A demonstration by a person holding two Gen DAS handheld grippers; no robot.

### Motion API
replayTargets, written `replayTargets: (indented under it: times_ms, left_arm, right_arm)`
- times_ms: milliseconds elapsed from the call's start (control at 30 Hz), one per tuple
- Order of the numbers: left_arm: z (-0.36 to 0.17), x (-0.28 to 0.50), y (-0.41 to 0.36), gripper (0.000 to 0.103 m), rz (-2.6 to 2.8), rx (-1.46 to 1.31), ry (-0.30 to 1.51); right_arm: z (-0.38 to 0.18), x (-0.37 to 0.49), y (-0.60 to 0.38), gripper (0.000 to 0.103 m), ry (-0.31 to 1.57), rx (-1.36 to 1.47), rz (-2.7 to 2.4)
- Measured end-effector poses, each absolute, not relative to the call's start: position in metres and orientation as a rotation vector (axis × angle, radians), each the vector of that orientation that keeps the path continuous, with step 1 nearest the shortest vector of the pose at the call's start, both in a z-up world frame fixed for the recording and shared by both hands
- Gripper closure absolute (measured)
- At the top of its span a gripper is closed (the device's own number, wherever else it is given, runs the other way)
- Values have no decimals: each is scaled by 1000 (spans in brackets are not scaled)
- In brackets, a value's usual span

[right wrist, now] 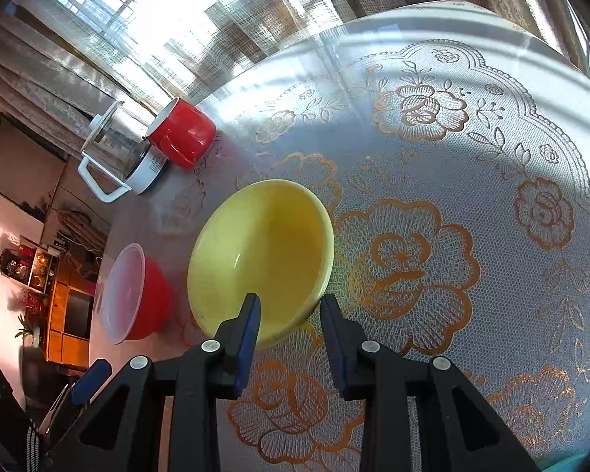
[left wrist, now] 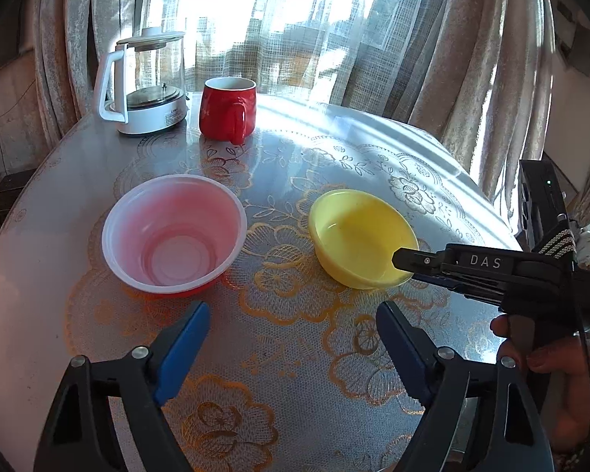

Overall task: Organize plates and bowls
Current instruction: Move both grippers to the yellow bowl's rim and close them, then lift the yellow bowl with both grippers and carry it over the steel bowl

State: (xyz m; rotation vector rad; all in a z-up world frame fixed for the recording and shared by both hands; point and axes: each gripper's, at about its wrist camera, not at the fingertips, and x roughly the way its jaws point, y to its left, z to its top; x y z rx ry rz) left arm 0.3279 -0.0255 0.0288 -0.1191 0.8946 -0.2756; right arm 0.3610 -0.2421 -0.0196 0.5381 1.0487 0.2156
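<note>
The yellow bowl (right wrist: 261, 259) sits near the middle of the round table (left wrist: 51, 181), on a lace cloth (right wrist: 491, 181) with gold flowers. The right gripper (right wrist: 291, 314) straddles its near rim, one blue pad inside the bowl and the other outside; a gap shows between pads and rim, so the jaws stand unclenched, not yet pinching. Just left of it, apart, stands the red bowl (left wrist: 173, 232) with its white-pink inside. The left gripper (left wrist: 293, 338) hovers in front of both bowls, jaws spread wide with nothing between them, over bare cloth.

Behind the bowls a red mug (left wrist: 228, 108) and a glass kettle (left wrist: 145, 86) stand close together near the far edge, by the curtains (left wrist: 452, 59). The cloth right of the yellow bowl lies open.

Only the left view shows a hand (left wrist: 550, 362) on the right gripper's trigger.
</note>
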Motion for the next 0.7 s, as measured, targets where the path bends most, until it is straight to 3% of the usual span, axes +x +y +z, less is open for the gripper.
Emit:
replayTargets:
  times_ms: [67, 100, 167, 233, 600, 667, 700]
  left_arm:
    - [27, 335, -28, 27, -285, -121, 904]
    - [25, 339, -30, 30, -283, -122, 913]
    - [22, 347, -34, 45, -283, -125, 933]
    - [18, 355, -39, 52, -299, -141, 962]
    - [-6, 377, -57, 54, -326, -154, 1040]
    - [-9, 377, -60, 73, -338, -146, 1053]
    - [-10, 377, -62, 75, -348, -135, 1058]
  right_arm:
    - [-23, 364, -239, 81, 1057, 530, 222]
    - [-24, 364, -238, 83, 1055, 527, 228]
    - [-25, 362, -238, 83, 1054, 526, 233]
    - [-25, 359, -238, 84, 1060, 522, 240]
    - [-17, 338, -236, 85, 1069, 450, 248]
    - [-17, 334, -235, 85, 1066, 444, 251]
    - [-17, 333, -235, 85, 1067, 444, 250]
